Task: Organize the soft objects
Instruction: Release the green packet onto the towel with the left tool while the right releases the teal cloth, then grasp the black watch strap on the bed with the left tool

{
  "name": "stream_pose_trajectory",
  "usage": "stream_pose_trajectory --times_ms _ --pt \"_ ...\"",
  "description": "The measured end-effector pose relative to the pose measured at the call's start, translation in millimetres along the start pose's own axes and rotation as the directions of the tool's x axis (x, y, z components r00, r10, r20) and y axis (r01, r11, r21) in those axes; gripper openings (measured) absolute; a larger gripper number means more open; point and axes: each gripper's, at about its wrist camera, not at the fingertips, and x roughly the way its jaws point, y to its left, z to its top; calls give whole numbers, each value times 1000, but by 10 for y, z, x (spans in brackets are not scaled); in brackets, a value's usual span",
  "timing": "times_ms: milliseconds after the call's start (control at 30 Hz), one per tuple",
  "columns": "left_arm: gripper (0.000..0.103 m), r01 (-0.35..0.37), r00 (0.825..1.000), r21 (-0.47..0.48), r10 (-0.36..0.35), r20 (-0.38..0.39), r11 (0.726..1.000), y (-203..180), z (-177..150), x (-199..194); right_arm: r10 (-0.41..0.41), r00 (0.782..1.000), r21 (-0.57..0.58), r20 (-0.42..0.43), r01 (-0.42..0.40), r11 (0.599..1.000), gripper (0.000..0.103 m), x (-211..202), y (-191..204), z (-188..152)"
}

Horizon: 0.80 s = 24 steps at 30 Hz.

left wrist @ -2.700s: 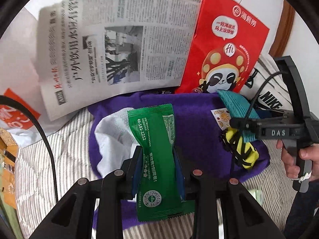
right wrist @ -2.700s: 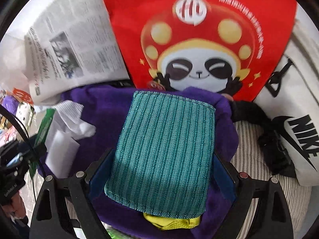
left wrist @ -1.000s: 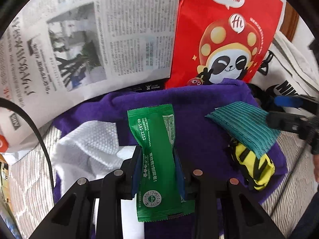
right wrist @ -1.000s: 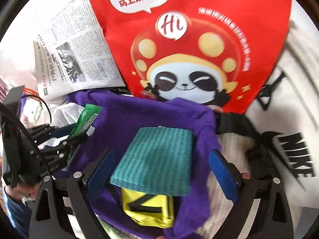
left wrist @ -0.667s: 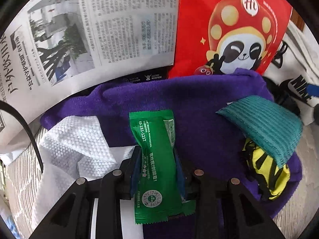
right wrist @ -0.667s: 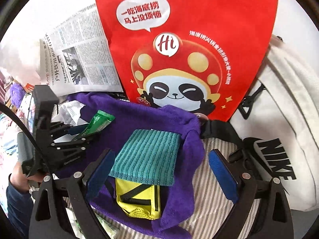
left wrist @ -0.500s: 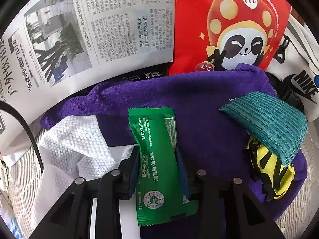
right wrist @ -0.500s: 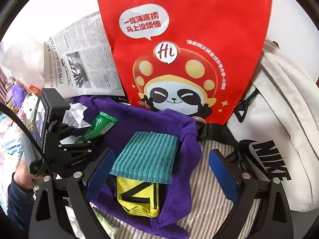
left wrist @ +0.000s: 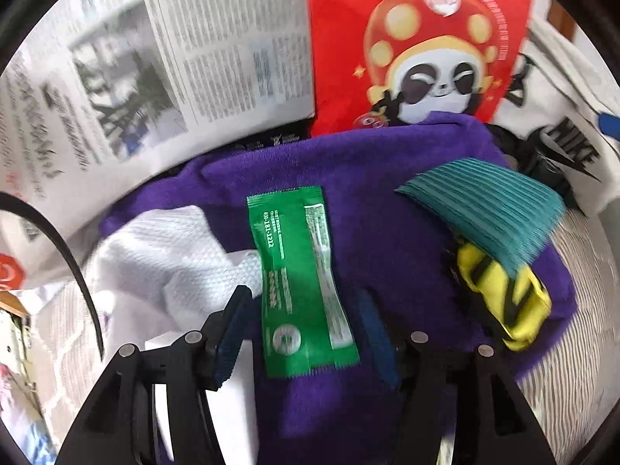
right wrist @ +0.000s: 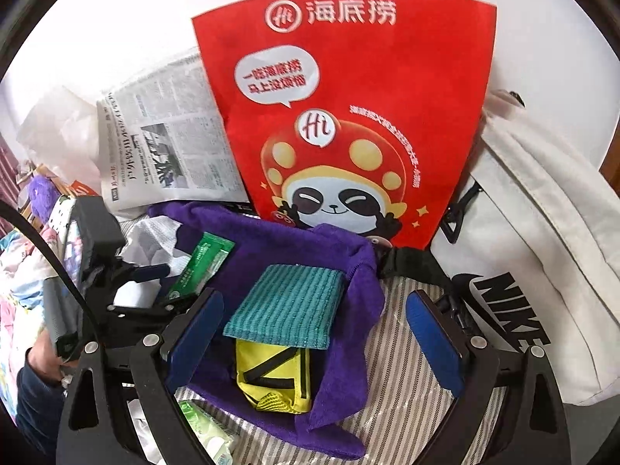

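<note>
A green sachet (left wrist: 302, 286) lies on the purple towel (left wrist: 387, 201). My left gripper (left wrist: 304, 335) straddles its lower half with the jaws opening, and both blue pads stand clear of the wrapper. To the right, a teal ribbed cloth (left wrist: 484, 213) rests over a yellow pouch (left wrist: 503, 302) on the same towel. A white textured cloth (left wrist: 166, 248) lies at the left. In the right wrist view, my right gripper (right wrist: 316, 337) hangs open above the teal cloth (right wrist: 286, 302) and yellow pouch (right wrist: 275, 376), holding nothing. That view also shows the left gripper (right wrist: 162, 288) at the green sachet (right wrist: 201, 267).
A red paper bag (right wrist: 348, 116) with a panda print stands behind the towel, a newspaper (right wrist: 166, 155) leaning to its left. A white Nike bag (right wrist: 542, 271) fills the right side. The towel lies on striped bedding (right wrist: 399, 407). A person's hand (right wrist: 42, 356) holds the left gripper.
The left jaws have spread off the green sachet, which now lies loose on the towel. The right gripper, which let go of the teal cloth earlier, has drawn back and upward.
</note>
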Motion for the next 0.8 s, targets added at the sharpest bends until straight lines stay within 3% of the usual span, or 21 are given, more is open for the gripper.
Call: stream_pose_trajectory --times_ms 133,267,400,600,800 --pt "69 -64 995 66 59 78 996 -80 -188 -416 0 1000 -15 15 0 1000 94 -88 72 -9" --pt "69 -64 990 89 52 129 994 -139 -321 -741 -2 999 -23 34 3 1000 94 -170 136 -12" --pt "69 -95 983 71 82 162 993 -22 -271 -758 -7 999 -28 41 8 1000 94 -205 169 -14" --pt "69 45 977 -41 -36 208 998 304 -253 -885 4 998 8 59 -5 1000 95 -277 101 -15" --pt "69 24 978 -91 -5 207 996 504 -271 -983 -20 999 12 48 19 1000 94 -251 90 -21"
